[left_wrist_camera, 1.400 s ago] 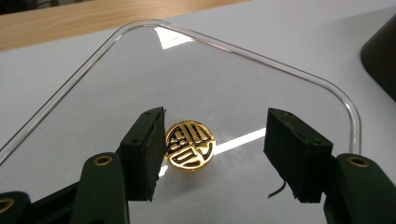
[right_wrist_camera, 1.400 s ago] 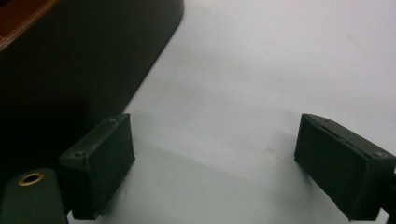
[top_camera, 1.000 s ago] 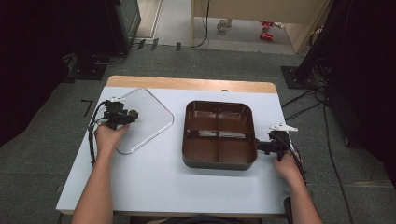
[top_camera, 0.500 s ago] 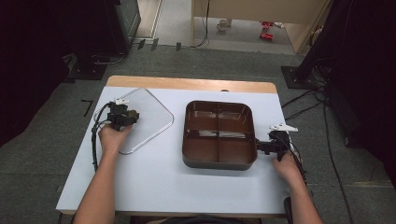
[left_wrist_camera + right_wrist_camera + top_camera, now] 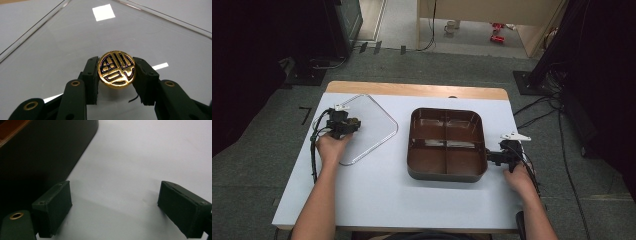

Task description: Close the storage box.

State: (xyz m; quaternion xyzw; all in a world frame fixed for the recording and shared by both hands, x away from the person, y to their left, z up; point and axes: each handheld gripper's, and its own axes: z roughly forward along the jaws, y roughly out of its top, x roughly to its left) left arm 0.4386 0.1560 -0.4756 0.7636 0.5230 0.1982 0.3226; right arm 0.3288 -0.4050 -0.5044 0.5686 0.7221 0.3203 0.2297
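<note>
A clear square lid point(image 5: 374, 127) lies flat at the table's left. At its middle stands a round gold knob point(image 5: 116, 69) with a black pattern. My left gripper point(image 5: 354, 122) has just been closing on that knob, and in the left gripper view its pads point(image 5: 90, 75) press the knob from both sides. A dark brown tray point(image 5: 447, 173) split into several compartments sits right of centre. My right gripper point(image 5: 488, 157) rests low on the table at the tray's right wall point(image 5: 37, 157). It stands open point(image 5: 115, 202), with only bare table between its jaws.
The white tabletop point(image 5: 377, 195) has a wooden strip point(image 5: 412, 90) along its far edge. Cables point(image 5: 314, 145) trail from both grippers. Beyond the table are grey floor and dark stands.
</note>
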